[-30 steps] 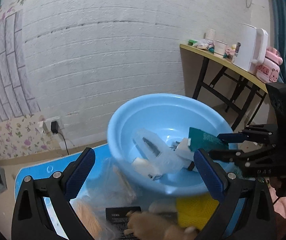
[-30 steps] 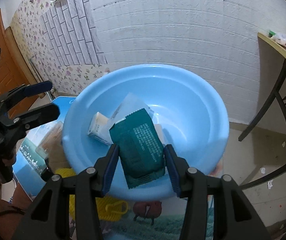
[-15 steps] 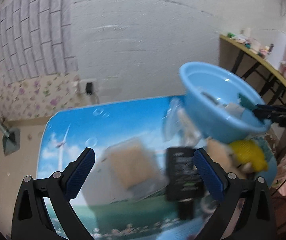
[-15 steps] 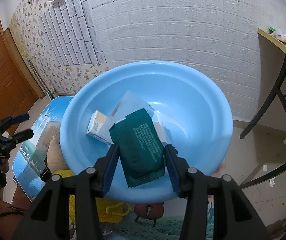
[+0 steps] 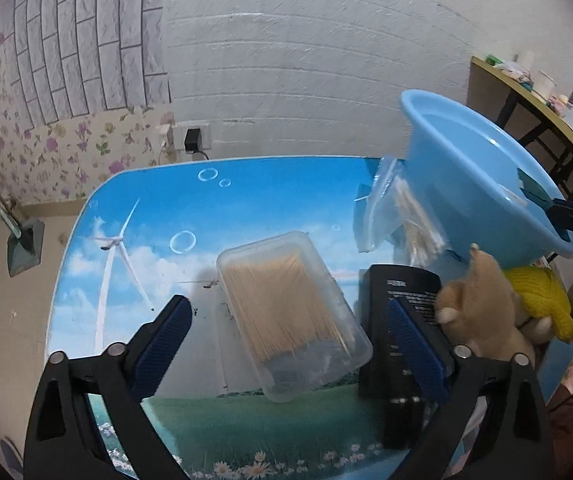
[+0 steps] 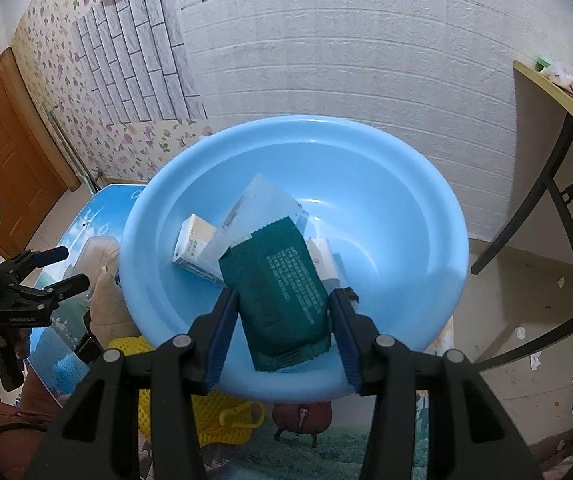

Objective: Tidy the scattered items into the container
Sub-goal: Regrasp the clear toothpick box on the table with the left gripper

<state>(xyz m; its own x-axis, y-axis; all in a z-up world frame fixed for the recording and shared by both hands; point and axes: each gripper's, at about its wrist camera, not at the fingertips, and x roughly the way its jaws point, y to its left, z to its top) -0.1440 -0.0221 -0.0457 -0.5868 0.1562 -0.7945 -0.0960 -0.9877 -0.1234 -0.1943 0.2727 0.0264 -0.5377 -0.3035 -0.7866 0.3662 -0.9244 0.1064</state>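
Grippers at work over a table printed with sky and wind turbines point(image 5: 158, 216).
The right gripper point(image 6: 284, 316) is clamped on a dark green foil packet point(image 6: 282, 292) above the round light-blue plastic basin point(image 6: 418, 224). The left gripper point(image 5: 286, 320) has jaws closing around, not yet touching, a clear plastic box of wooden toothpicks point(image 5: 286, 312) lying on the table beside a black flat box point(image 5: 402, 292).

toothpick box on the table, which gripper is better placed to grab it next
Left. The left gripper straddles the toothpick box, jaws closing; the right gripper is clamped on a green packet.
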